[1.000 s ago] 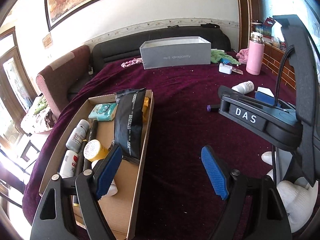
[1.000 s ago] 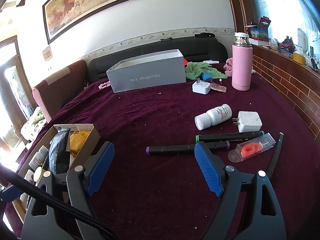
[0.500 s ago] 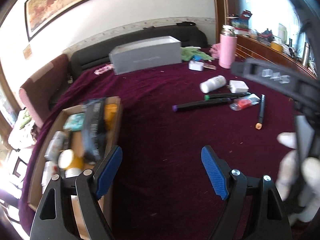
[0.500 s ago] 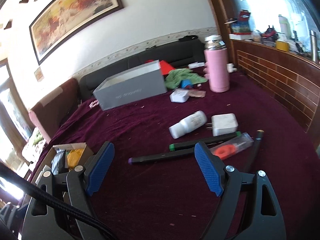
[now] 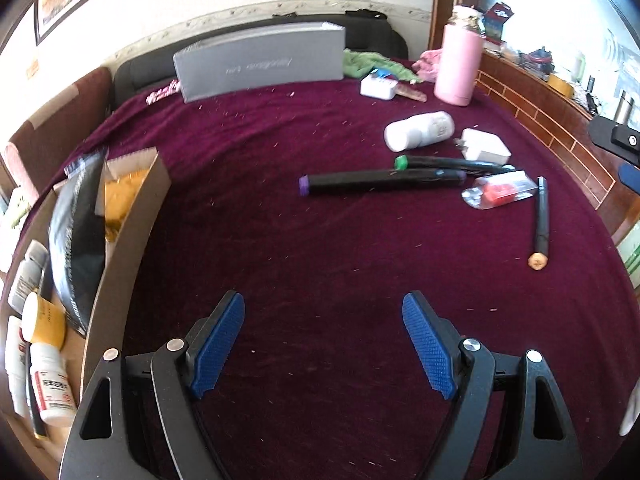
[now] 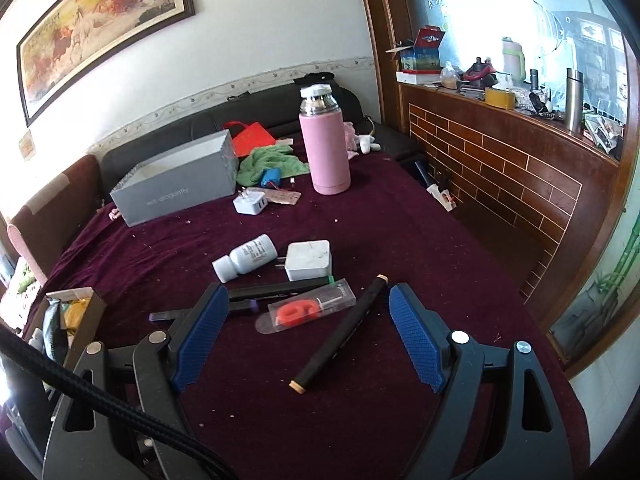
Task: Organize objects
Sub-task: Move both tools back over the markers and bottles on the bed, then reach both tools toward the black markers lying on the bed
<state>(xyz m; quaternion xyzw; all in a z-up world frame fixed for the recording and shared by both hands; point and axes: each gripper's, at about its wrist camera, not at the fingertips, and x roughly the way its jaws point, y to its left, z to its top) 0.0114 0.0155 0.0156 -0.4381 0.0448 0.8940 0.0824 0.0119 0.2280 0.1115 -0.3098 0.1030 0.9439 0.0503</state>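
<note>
The right gripper [image 6: 308, 332], released and empty, is poised over the pen [image 6: 340, 332] on the tabletop [image 6: 400, 220] — it is best straddled crosswise at mid-length before closing, then carried to the box [image 5: 132, 216].

Your window [image 6: 520, 20] at far right floods both views with glare; left wrist view is slightly motion-blurred, edges bend, corners go black.

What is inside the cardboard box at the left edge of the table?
The cardboard box holds a black pouch, a yellow packet, white bottles and a yellow-capped jar. The pouch hides whatever lies under it.
</note>
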